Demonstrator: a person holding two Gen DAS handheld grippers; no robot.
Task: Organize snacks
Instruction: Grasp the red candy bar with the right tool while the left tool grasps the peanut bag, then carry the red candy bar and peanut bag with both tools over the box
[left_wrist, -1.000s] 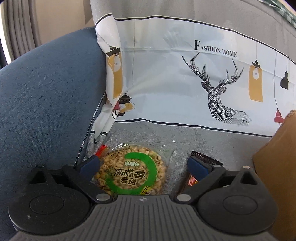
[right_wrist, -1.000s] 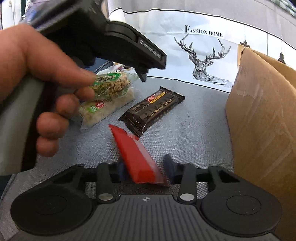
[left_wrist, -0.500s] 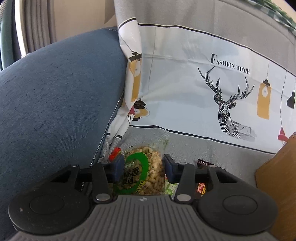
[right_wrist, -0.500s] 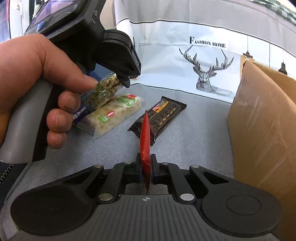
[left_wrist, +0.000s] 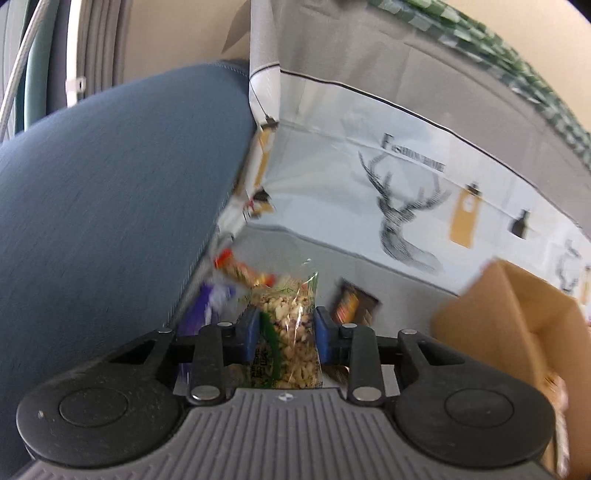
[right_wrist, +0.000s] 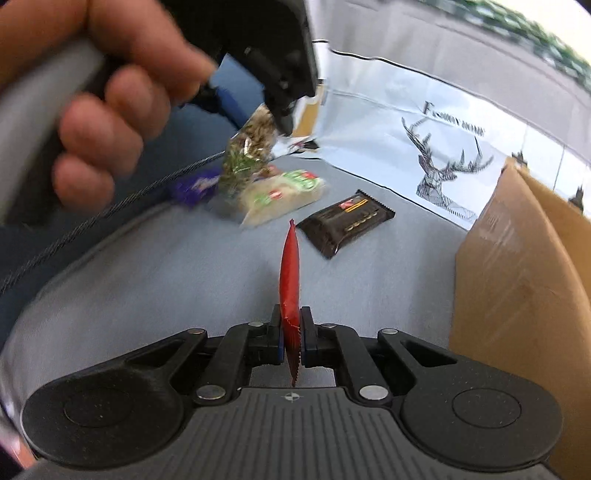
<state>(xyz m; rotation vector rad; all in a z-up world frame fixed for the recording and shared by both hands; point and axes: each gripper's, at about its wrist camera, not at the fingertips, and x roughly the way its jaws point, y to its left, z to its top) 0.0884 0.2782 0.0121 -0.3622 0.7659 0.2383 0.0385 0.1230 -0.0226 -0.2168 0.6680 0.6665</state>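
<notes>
My left gripper (left_wrist: 283, 332) is shut on a clear bag of puffed grain snack (left_wrist: 290, 332) with a green ring label, lifted off the sofa seat; it also shows hanging in the right wrist view (right_wrist: 247, 155). My right gripper (right_wrist: 291, 338) is shut on a thin red packet (right_wrist: 289, 273), held edge-on above the seat. On the grey seat cover lie a brown chocolate bar (right_wrist: 345, 221), a pale snack pack with green label (right_wrist: 284, 195) and a purple packet (right_wrist: 195, 186).
An open cardboard box (right_wrist: 524, 266) stands at the right; it also shows in the left wrist view (left_wrist: 517, 314). The blue sofa armrest (left_wrist: 103, 206) rises on the left. A deer-print cover (left_wrist: 406, 206) hangs over the backrest behind.
My left gripper has closed on the grain snack bag and lifted it up and away from the seat. My right gripper closed on the red packet and raised it.
</notes>
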